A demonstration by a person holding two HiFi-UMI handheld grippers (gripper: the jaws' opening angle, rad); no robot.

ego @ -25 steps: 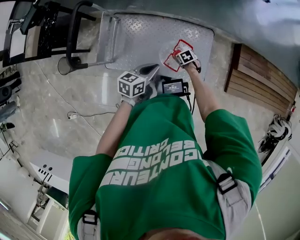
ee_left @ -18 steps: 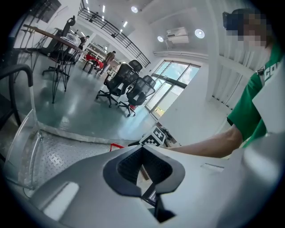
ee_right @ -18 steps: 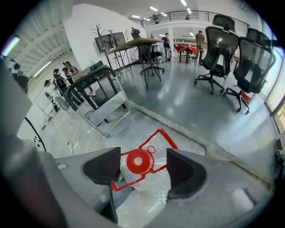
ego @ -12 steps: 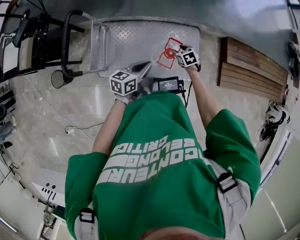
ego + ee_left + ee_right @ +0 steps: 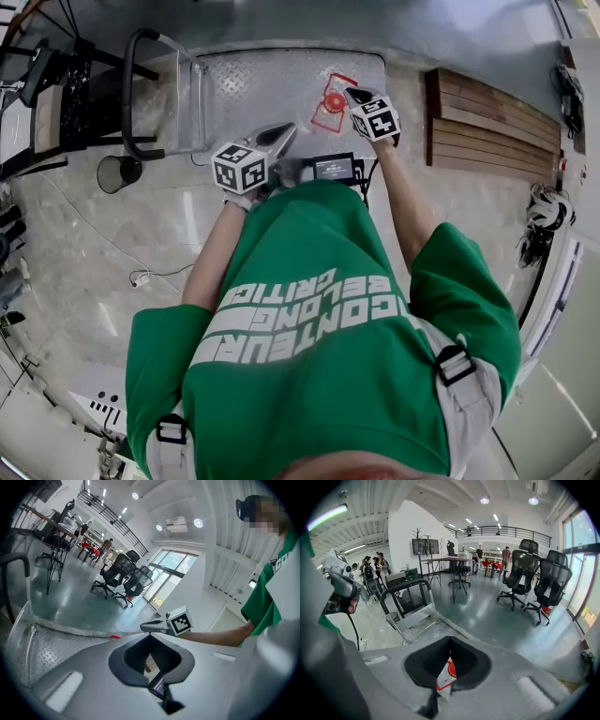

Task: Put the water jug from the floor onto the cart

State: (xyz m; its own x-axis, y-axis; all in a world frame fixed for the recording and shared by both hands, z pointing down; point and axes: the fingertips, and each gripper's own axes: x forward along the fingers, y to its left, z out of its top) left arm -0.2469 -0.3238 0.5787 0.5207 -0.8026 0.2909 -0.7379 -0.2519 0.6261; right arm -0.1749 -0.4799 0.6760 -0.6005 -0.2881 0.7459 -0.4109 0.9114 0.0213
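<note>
1. Overhead, the water jug (image 5: 330, 101) stood on the diamond-plate deck of the platform cart (image 5: 253, 75), towards the deck's right end in the head view. Its clear body was hard to make out, and mainly the red cap and red label edges marked its place.
2. The right gripper (image 5: 352, 95) hung above the jug's right edge, apart from it and clenched on nothing. Its jaws had just been closing, and the right gripper view showed them meeting at the tips, with only a slice of the red cap visible through the gap beneath.
3. The left gripper (image 5: 284, 134) was likewise clenched and empty, held near the cart's front edge. What showed through the gap under its closed tips was too small to name.
4. The person's green shirt (image 5: 319, 356) filled the lower half of the head view and hid the floor below it. A small dark device with a lit screen (image 5: 330, 169) peeked out at the chest, its readout illegible.
5. The cart's black push handle (image 5: 128, 94) rose at the left end, with a mesh wastebasket (image 5: 117, 173) near it. A slatted wooden pallet (image 5: 487, 122) lay on the floor to the cart's right.
</note>
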